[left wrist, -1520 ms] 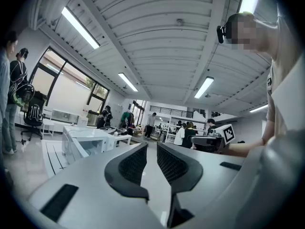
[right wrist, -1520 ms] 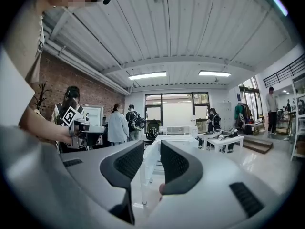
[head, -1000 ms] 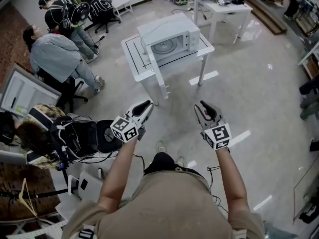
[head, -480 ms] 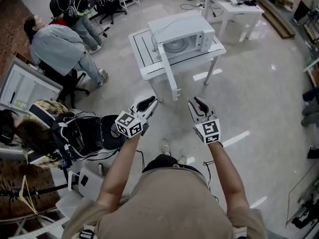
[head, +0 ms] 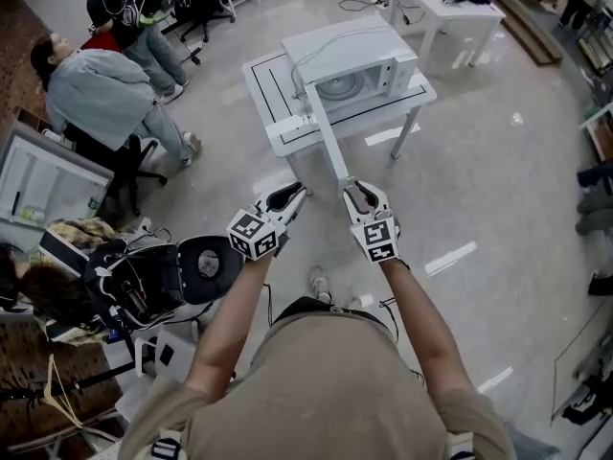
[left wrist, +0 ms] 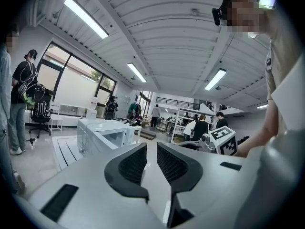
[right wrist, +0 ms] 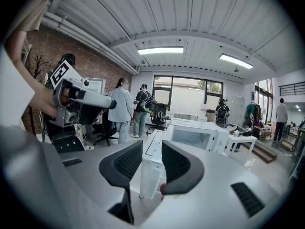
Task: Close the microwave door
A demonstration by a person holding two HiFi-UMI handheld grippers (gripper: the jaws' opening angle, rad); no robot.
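Note:
A white microwave (head: 356, 57) stands on a white table (head: 278, 113); its door (head: 328, 142) is swung wide open toward me. My right gripper (head: 358, 190) is open, its tips right at the door's free edge, and I cannot tell whether they touch it. In the right gripper view the door (right wrist: 151, 173) shows edge-on in the gap of that gripper (right wrist: 152, 147), with the microwave (right wrist: 195, 137) behind. My left gripper (head: 289, 197) hangs left of the door, open a little and empty. The left gripper view has this gripper (left wrist: 151, 149) and the microwave (left wrist: 107, 135) to its left.
A seated person (head: 101, 94) and office chairs (head: 192, 8) are at the left. Black bags and cables (head: 153, 271) lie on the floor by my left side. A second white table (head: 445, 8) stands behind the microwave.
I have come closer to the microwave. The right gripper has swung left up to the door's free edge. The left gripper has moved forward slightly.

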